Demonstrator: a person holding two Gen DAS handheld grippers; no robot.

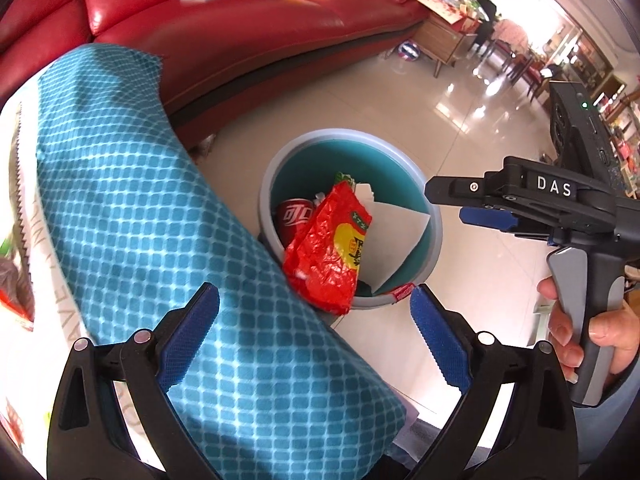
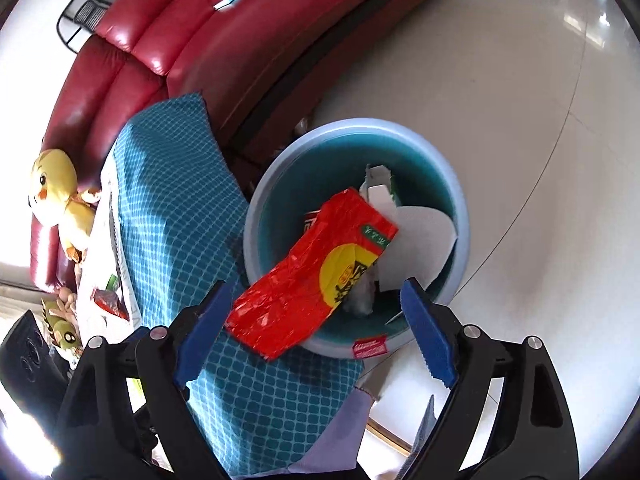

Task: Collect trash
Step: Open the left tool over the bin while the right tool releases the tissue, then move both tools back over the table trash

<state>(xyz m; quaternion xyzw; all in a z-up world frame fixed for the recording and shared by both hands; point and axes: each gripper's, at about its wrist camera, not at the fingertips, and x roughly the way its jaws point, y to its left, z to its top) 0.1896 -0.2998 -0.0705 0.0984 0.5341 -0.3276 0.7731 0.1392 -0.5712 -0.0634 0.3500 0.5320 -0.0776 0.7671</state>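
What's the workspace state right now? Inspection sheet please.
Surface: blue checked cloth over a table edge; glossy tile floor.
Job's things: bin holds a red can, white paper; red wrapper sticks out over its rim.
Clutter: yellow plush.
Grippers: left gripper, right gripper open, empty.
Cables: nothing seen.
Surroundings: red sofa.

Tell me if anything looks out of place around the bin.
The red wrapper is not fully in the bin: it lies tilted across the rim, one end sticking out over the blue cloth. Both grippers are open and empty.
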